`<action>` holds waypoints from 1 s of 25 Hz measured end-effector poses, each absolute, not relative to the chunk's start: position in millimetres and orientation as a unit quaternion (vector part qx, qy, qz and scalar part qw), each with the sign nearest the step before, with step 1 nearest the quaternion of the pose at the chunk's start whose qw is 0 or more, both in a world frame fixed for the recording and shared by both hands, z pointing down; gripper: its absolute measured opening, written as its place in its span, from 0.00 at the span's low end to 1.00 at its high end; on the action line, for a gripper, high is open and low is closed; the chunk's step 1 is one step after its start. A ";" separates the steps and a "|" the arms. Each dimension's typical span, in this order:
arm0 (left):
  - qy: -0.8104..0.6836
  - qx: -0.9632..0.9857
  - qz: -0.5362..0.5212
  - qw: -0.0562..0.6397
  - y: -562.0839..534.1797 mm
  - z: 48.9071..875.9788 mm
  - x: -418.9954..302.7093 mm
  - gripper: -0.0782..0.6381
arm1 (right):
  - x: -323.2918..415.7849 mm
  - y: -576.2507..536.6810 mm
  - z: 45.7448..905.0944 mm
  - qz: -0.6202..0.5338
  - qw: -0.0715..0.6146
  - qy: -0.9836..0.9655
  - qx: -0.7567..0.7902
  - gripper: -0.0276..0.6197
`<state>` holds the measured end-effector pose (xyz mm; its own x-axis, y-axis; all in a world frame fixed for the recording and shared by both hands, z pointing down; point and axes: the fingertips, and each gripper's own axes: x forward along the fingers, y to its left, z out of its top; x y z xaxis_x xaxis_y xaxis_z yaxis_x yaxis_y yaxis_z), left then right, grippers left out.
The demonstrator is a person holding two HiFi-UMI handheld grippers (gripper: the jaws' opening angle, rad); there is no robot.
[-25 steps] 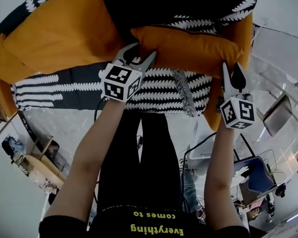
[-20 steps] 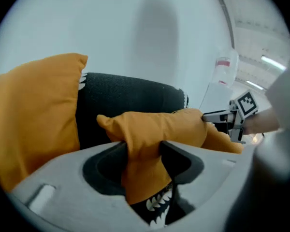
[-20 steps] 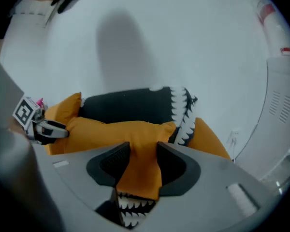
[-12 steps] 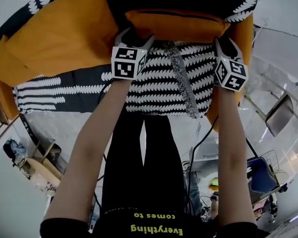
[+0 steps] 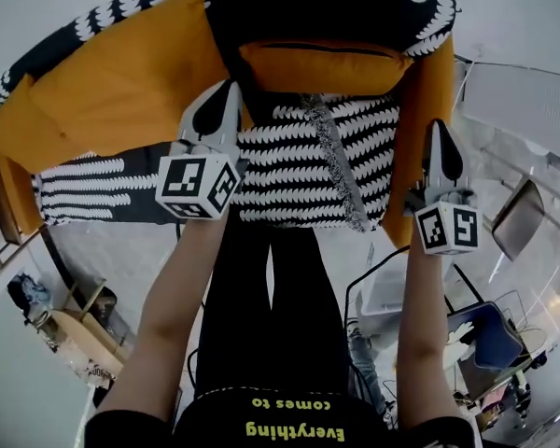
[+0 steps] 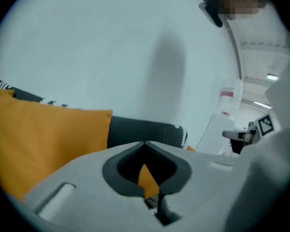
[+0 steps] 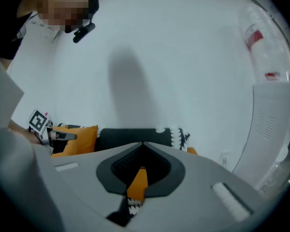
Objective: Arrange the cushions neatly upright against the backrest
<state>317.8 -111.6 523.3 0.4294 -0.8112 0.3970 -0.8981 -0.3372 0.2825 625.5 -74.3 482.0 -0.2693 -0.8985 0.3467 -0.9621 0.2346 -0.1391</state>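
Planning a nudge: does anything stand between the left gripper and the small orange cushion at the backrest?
Nothing visible does. The left gripper, jaws shut, has a clear line to the small orange cushion; the large orange cushion lies aside.

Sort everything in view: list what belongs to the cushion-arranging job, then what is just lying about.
Belongs to the job:
small orange cushion; large orange cushion; orange cushion at the right end; sofa backrest; left gripper; right gripper.

Just lying about:
patterned throw; white unit; blue item on the floor; wooden furniture.
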 end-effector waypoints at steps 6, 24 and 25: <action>-0.503 0.846 0.078 0.155 -70.8 392.7 310.3 0.11 | 624.3 -48.3 339.6 0.116 0.040 -0.780 0.613 0.06; -0.529 0.838 0.065 0.119 1.6 215.3 273.4 0.11 | 540.5 -11.6 157.0 0.080 -0.021 -0.823 0.562 0.06; -0.534 0.835 0.059 0.118 0.4 209.3 272.6 0.11 | 540.3 -10.0 152.5 0.081 -0.029 -0.822 0.563 0.06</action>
